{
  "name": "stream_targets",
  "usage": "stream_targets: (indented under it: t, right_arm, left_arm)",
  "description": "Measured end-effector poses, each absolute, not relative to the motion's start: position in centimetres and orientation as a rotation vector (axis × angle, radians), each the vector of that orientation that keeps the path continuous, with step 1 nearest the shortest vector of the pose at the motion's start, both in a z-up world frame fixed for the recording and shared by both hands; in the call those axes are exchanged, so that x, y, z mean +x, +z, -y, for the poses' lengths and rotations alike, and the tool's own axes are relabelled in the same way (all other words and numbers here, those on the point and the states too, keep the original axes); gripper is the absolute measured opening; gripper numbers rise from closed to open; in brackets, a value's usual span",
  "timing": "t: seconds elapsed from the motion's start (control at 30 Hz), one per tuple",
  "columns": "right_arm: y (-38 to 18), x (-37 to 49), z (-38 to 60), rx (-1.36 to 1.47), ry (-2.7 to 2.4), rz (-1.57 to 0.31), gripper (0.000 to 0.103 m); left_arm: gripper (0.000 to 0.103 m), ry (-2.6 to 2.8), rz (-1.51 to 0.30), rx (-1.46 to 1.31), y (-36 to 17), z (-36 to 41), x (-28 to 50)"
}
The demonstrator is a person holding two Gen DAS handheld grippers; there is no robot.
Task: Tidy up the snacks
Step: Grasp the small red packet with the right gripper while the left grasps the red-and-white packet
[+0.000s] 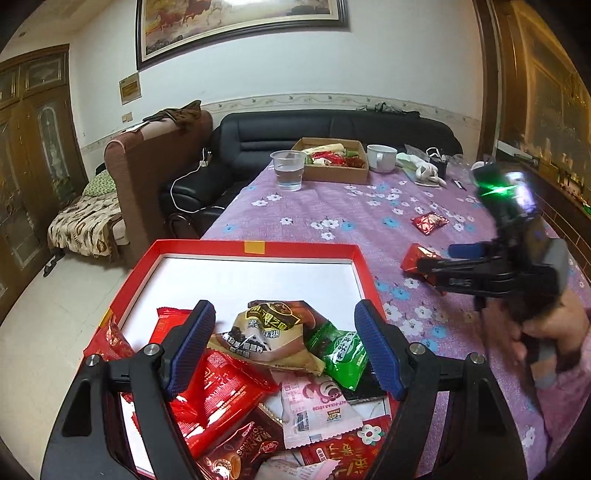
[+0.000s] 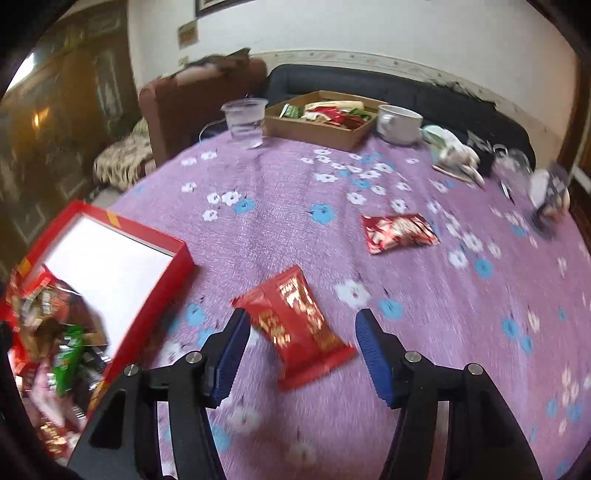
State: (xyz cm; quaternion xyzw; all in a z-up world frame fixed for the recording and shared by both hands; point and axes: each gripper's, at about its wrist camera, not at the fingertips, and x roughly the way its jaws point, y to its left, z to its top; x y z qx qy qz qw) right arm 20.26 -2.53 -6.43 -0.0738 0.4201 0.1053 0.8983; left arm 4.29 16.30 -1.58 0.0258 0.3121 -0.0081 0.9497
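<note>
Room: a black sofa and a brown armchair are sitting across the upper half of the left view, under a framed painting.

Surface: a table in a purple flowered cloth is filling the middle of both views, carrying a cardboard box, a clear plastic cup and a white mug along its upper edge.

Red tray: I am holding my left gripper over its snack pile at lower centre, jaws apart, gripping nothing.

Red snack packet: it is lying flat on the cloth between my right gripper's open fingers, long axis running upper left to lower right. My right hand is the nearer; closing looks to be the next move, I judge.

Second red packet: lying farther off, right of centre.
</note>
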Motion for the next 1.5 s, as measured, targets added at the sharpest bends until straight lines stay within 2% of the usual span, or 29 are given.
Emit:
stream_targets:
  t: [0.13, 0.23, 0.47, 0.73, 1.13, 1.27, 1.5]
  right_arm:
    - [-8.3, 21.9, 2.8, -0.127, 0.232, -0.943, 0.058]
    - [-8.2, 21.4, 3.7, -0.102, 0.225, -0.924, 0.036]
    - [-7.7, 21.4, 9.9, 0.094, 0.139, -0.915, 0.036]
    - [-7.7, 21.5, 19.8, 0.348, -0.101, -0.875, 0.036]
    - [-7.8, 22.2, 20.4, 0.279, -0.21, -0.901, 0.036]
    - [-7.8, 22.1, 21.3, 0.353, -0.193, -0.905, 0.036]
    - [-7.8, 21.9, 21.4, 0.382, -0.191, -0.906, 0.036]
  left_arm:
    - [0.078, -0.011, -0.641, 0.064, -1.4, -15.9, 4.5]
    - [0.078, -0.022, -0.647, 0.082, -1.1, -14.7, 5.0]
    - [0.078, -0.126, -0.682, 0.15, -0.7, -10.0, 6.8]
    - [0.078, -0.221, -0.703, 0.342, -0.8, -1.6, 13.8]
    - [0.078, -0.377, -0.755, 0.54, -5.1, 7.5, 23.6]
    - [0.078, -0.386, -0.774, 0.592, -6.3, 8.7, 25.3]
    - [0.079, -0.412, -0.839, 0.532, -7.4, 8.7, 28.1]
